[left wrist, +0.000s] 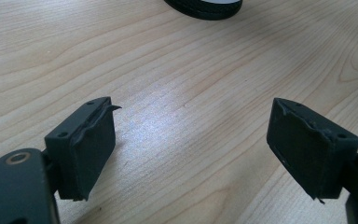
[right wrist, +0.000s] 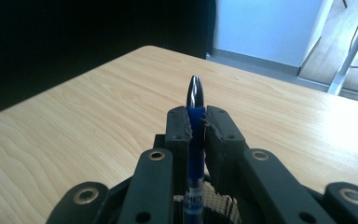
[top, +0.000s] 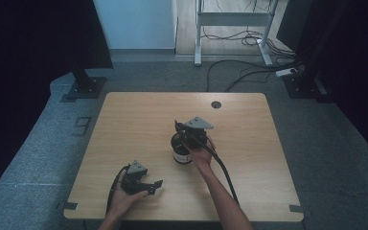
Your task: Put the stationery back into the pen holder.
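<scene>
Now | right gripper (right wrist: pixel 196 122) fingers clamp blue pen (right wrist: pixel 195 100) | left gripper (left wrist: pixel 191 144) spread.

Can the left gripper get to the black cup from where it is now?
Probably yes: the left gripper is open, with bare table between it and the black cup. The right gripper, holding a blue pen, hovers over the cup.

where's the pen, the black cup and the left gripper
pen (right wrist: pixel 196 95): right gripper view, on its silver tip above the shut jaws
black cup (top: pixel 181 154): high view, on its side wall
left gripper (left wrist: pixel 191 140): left gripper view, midway between its open fingertips
</scene>
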Tool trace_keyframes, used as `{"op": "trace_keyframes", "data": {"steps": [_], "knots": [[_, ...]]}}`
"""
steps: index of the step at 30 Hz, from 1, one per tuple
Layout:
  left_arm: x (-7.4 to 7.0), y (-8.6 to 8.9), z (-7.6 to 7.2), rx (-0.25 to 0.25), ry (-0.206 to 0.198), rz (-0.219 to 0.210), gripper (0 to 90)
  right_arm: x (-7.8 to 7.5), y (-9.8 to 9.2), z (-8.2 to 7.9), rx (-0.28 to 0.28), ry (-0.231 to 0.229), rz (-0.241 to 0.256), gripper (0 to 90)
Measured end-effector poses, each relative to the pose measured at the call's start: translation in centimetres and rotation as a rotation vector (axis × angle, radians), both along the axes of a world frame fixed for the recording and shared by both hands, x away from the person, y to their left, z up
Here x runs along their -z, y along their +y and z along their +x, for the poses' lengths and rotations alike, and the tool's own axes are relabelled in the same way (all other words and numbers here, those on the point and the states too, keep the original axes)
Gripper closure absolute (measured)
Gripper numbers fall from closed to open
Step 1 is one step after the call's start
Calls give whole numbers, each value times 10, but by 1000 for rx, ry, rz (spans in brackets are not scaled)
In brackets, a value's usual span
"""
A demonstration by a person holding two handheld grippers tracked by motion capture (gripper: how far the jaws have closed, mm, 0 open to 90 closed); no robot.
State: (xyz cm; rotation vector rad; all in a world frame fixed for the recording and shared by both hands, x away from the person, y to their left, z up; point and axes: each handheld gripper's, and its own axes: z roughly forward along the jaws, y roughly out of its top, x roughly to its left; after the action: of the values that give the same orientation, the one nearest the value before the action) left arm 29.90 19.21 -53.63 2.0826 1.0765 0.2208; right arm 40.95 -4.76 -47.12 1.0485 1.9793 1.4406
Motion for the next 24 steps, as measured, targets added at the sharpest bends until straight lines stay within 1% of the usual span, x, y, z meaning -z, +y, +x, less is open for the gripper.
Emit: {"op": "trace_keyframes", "data": {"steps": [3, 4, 9, 15, 17, 18, 19, 20, 21, 22, 23, 24], "knots": [[1, -1, 0, 3, 1, 3, 157, 4, -1, -3, -1, -2, -10, 777], [1, -1, 0, 4, 3, 5, 158, 6, -2, -5, 1, 8, -17, 777], [2, -3, -1, 12, 5, 11, 157, 10, -3, -7, -2, 18, -15, 768], [2, -4, -1, 14, 7, 14, 157, 9, -4, -8, -5, 11, -18, 739], [2, -4, 0, 14, 7, 15, 158, 8, -5, -9, -5, 10, -20, 719], [3, -4, 0, 14, 8, 15, 158, 7, -6, -9, -5, 4, -26, 689], [3, -4, 0, 15, 8, 15, 158, 7, -6, -9, -5, 4, -26, 689], [2, -3, 0, 14, 8, 16, 158, 6, -7, -10, -7, 6, -29, 661], [3, -3, 0, 14, 7, 15, 158, 6, -7, -10, -7, 6, -29, 661], [2, -3, 0, 14, 7, 15, 158, 6, -9, -12, -7, 2, -34, 621], [2, -3, 0, 15, 8, 17, 158, 6, -9, -12, -7, 2, -34, 621], [3, -3, 0, 13, 7, 16, 158, 5, -10, -13, -2, 1, -41, 584]]}}
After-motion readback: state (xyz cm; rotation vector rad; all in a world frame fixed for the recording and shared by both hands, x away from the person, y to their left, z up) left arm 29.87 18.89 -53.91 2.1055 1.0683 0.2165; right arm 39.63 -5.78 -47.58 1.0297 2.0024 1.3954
